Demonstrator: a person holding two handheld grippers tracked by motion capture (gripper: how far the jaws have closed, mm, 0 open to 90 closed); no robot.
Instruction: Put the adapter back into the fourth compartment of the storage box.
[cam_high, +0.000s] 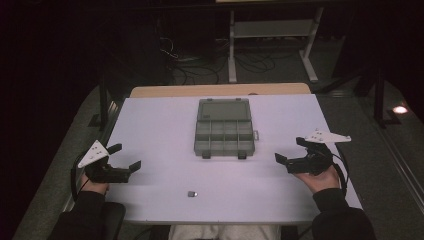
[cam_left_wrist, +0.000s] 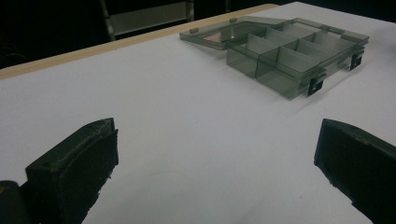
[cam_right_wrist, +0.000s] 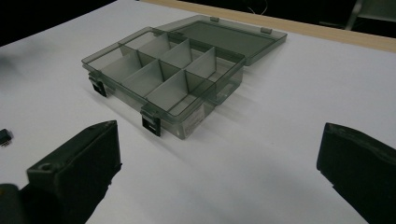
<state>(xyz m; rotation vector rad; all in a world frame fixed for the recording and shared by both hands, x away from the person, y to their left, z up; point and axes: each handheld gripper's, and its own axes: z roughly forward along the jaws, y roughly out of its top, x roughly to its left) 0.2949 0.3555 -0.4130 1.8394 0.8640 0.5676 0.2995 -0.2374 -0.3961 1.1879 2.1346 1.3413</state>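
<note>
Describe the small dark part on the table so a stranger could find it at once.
Start at the white table and its open smoky-grey compartment box in the middle. Come toward the near edge: the small dark part lies alone there, between the two hands, far smaller than the box.

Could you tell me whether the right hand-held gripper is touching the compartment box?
Apart. High view shows bare table between right hand-held gripper and compartment box.

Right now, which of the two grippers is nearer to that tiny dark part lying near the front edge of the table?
The left gripper. The small part lies left of the table's middle, farther from the right gripper.
</note>
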